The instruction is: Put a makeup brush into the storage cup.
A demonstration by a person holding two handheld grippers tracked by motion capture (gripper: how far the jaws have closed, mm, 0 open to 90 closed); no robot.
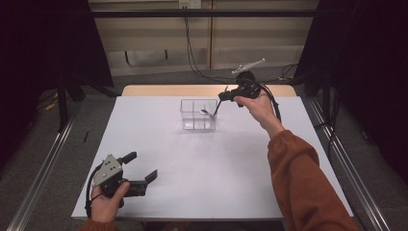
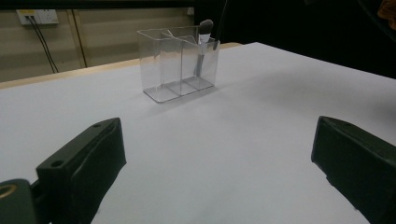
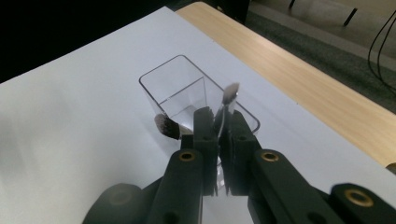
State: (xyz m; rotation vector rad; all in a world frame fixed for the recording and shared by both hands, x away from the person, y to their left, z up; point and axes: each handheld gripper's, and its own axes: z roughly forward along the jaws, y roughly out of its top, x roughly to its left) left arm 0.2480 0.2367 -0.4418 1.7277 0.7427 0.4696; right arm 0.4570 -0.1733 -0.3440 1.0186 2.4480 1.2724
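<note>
A clear divided box point(image 1: 185, 115) point(image 2: 163, 65) point(image 3: 159, 74) stands at the back middle of the white table. One makeup brush point(image 1: 207, 111) point(image 2: 205, 25) point(image 3: 166, 127) leans in its right compartment, dark bristles up. My right gripper point(image 1: 222, 96) point(image 3: 218, 114) hovers over that end of the box, shut on a second slim brush point(image 3: 231, 92) point(image 2: 220, 23). That brush's bristles point up and its handle reaches down toward the compartment. My left gripper point(image 1: 142, 166) point(image 2: 215, 163) is low at the front left, open, with nothing between its jaws.
White sheet point(image 1: 202, 168) covers the table, with a wooden strip point(image 1: 144, 90) point(image 3: 299, 70) bare along the far edge. Metal rails point(image 1: 43, 173) run along both sides. Cables point(image 1: 192, 53) hang at the back wall. An orange sleeve point(image 1: 298, 178) crosses the right side.
</note>
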